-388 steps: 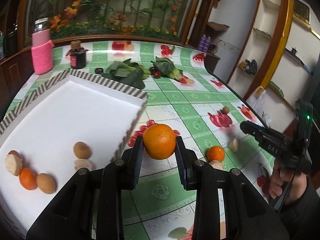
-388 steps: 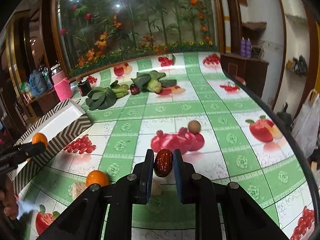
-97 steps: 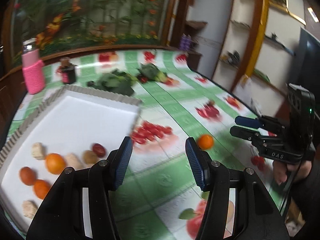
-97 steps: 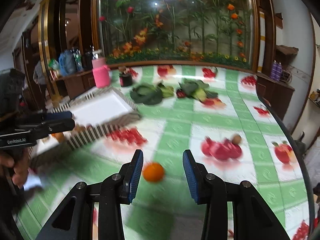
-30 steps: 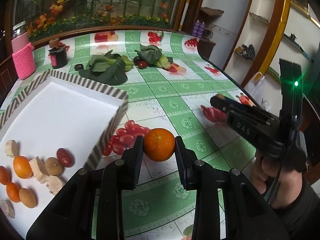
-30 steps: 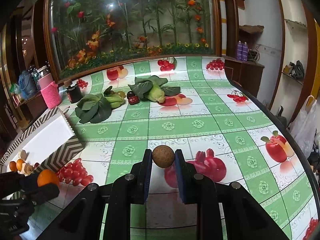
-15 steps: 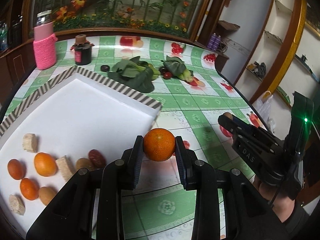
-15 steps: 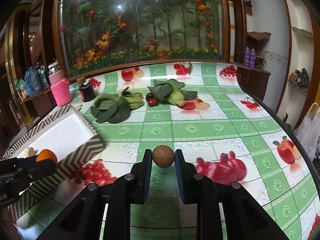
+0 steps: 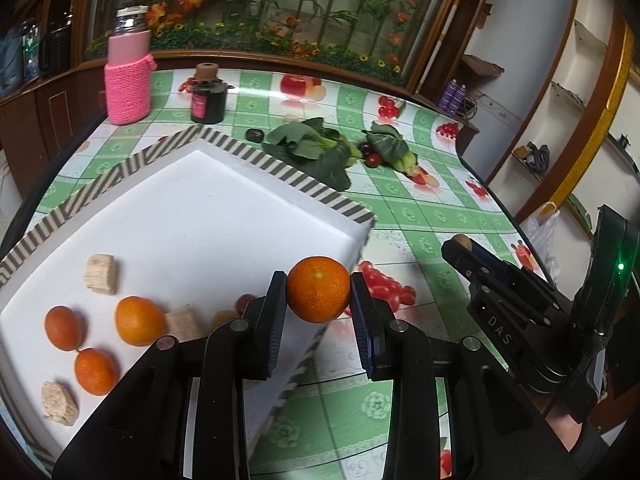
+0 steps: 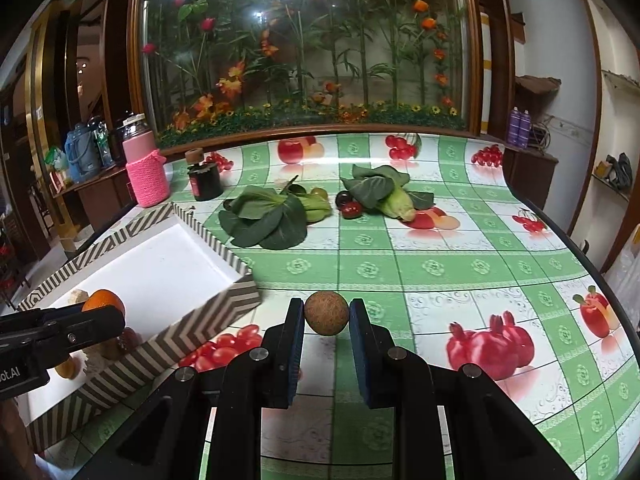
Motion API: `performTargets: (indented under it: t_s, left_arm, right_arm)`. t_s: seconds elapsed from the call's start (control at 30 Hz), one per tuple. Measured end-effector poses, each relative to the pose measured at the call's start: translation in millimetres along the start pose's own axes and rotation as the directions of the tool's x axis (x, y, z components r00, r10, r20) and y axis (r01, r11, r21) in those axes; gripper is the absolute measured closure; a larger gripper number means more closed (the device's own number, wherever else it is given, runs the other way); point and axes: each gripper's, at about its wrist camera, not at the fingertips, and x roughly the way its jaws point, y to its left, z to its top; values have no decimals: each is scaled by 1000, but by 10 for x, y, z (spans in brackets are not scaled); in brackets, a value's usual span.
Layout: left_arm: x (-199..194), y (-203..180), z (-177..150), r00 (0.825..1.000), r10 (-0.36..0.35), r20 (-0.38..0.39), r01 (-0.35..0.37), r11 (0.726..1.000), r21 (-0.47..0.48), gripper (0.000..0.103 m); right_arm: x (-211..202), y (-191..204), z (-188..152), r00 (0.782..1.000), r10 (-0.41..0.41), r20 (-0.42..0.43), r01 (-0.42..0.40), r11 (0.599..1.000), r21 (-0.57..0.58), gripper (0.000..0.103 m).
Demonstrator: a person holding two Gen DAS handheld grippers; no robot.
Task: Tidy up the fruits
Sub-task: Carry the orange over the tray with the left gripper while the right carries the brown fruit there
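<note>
1. Left gripper [image 9: 319,295] was clamped on an orange [image 9: 319,294], both pads pressed to its sides. The fruit was held clear of any surface, over the right wall of the white tray [image 9: 208,236], near the tray's right corner.
2. Right gripper [image 10: 326,317] was clamped on a small round brown fruit [image 10: 326,313], rough-skinned, held above the tabletop [image 10: 440,272] just off the tray's right corner.
3. In the left wrist view the right gripper showed at the right edge, with the brown fruit peeking out at its tip.
4. The tray, with chevron-striped walls, sat toward the tabletop's left edge.
5. The tray's near-left part held three small oranges [image 9: 140,321], several pale beige chunks [image 9: 101,279], a brownish fruit and a dark red one, the last two partly hidden behind the left gripper's finger.
6. The far half of the tray floor was bare white.
7. Beyond the tray's far corner, near the tabletop's back edge: a bottle in a pink knitted sleeve [image 9: 128,76] and a small dark jar [image 9: 207,98] with a cork-coloured top.
8. Just past the tray's far-right wall lay leafy greens [image 10: 266,220]. A second leafy bunch [image 10: 384,192] lay beside them, with dark red fruits between the two.
9. The tablecloth carried green checks with printed fruit.
</note>
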Motion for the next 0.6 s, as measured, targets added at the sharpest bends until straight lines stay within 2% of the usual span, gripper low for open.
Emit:
performTargets:
  t_s: [0.2, 0.6]
  left_arm:
    - [-126, 224, 12, 999, 34, 17, -33, 999, -26, 73]
    - [-389, 981, -3, 981, 189, 42, -180, 969, -166, 73]
  right_arm:
    - [11, 112, 14, 1000, 17, 9, -17, 1000, -4, 81]
    - [10, 402, 14, 993, 118, 25, -117, 992, -56, 81]
